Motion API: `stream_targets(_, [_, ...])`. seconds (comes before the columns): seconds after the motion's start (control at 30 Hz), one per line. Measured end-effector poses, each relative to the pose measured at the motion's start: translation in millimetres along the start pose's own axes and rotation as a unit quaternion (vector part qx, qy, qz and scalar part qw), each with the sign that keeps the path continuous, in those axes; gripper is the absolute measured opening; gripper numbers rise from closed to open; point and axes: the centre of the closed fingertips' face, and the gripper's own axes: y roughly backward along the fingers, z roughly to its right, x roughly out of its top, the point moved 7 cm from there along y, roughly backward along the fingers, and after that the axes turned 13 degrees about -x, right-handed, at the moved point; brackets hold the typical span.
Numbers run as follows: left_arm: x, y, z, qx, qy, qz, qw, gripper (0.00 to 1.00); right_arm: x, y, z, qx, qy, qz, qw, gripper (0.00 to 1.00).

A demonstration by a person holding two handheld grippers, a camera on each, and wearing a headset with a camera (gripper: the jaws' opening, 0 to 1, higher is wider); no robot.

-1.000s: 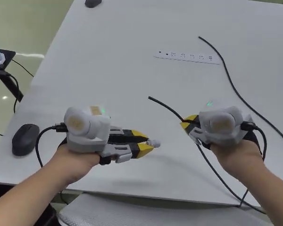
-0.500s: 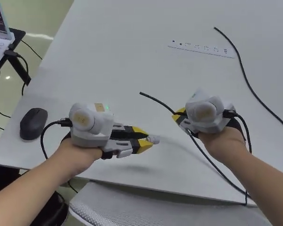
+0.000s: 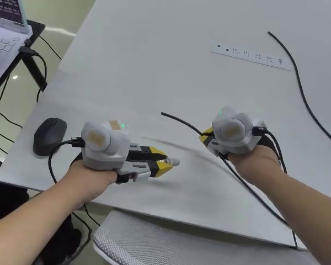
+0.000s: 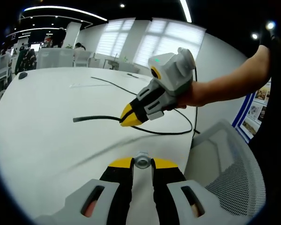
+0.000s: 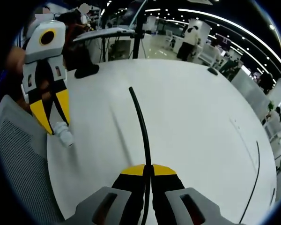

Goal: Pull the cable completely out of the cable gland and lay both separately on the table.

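Head view: your left claw (image 3: 168,164) is closed on the small pale-grey plastic cable gland (image 3: 174,162), which juts from between the yellow tips above the white table (image 3: 154,66). Your right claw (image 3: 206,137) pinches the thin black cable (image 3: 179,119) between nearly closed jaws. The cable's free end reaches forward of the tips, and the rest trails back past your wrist and off the near table edge. Cable and gland are apart, with bare table between them. Whether the cable's end touches the table you cannot tell. A dark computer mouse (image 3: 48,136) lies left of the left claw, and a white power strip (image 3: 251,55) lies farther back.
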Motion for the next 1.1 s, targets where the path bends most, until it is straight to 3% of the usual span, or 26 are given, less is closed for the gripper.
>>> stream_targets(0.37, [-21.2,4.5,-27.4,0.016,0.004,-0.026,0.9995,0.15,-1.0,-20.9,-23.3,0.036,0.058,-0.012,0.9976,0.0])
stream_targets(0.77, [-35.4,-3.7,-37.6,0.029,0.005,-0.035,0.9989,0.15,-4.2,-26.0,-26.7,0.052,0.054,-0.024,0.9969,0.0])
stream_targets(1.1, [-40.5,-4.6,-38.7,0.034,0.006,-0.039,0.9986,0.15,-6.1,-29.4,-29.9,0.062,0.059,-0.027,0.9959,0.0])
